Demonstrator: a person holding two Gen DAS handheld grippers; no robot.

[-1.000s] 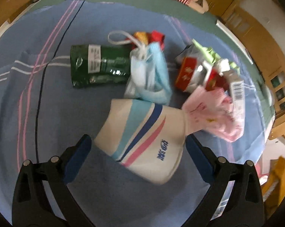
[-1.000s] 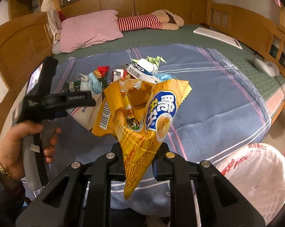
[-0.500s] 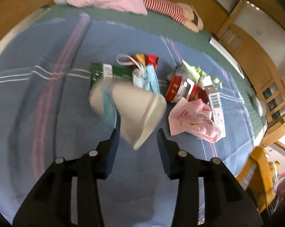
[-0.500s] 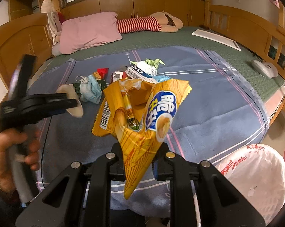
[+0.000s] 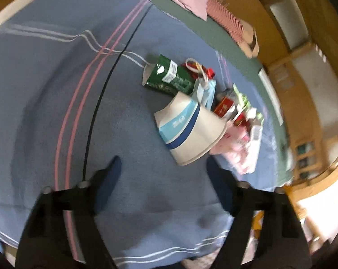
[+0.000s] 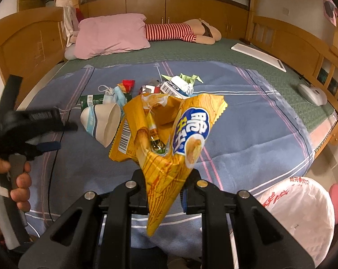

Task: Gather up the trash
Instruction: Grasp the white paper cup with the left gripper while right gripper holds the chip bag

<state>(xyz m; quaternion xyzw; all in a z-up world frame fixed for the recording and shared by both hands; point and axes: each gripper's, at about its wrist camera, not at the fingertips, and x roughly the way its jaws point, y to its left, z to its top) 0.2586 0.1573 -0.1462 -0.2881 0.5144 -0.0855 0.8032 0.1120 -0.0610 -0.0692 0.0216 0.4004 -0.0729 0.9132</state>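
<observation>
My right gripper [image 6: 165,192] is shut on a yellow chip bag [image 6: 169,134] and holds it above the bed's near edge. My left gripper [image 5: 163,168] is open and empty; it also shows in the right wrist view [image 6: 57,132]. A white paper cup [image 5: 191,130] with blue stripes lies on its side on the blue blanket just ahead of the left gripper, apart from its fingers; it shows in the right wrist view too [image 6: 101,121]. Behind it lies a trash pile: a green packet [image 5: 169,78], a blue face mask [image 5: 205,92], red wrappers [image 5: 224,107] and a pink wrapper [image 5: 238,150].
A white plastic bag [image 6: 296,215] stands open on the floor at the right, beside the bed's near corner. A pink pillow [image 6: 110,35] and a striped doll [image 6: 175,31] lie at the bed's head. Wooden bed rails [image 6: 303,44] run along the right side.
The left gripper held the paper cup lifted half a second ago; now its jaws are open and the cup lies on the blanket. The right gripper has held the chip bag still.
</observation>
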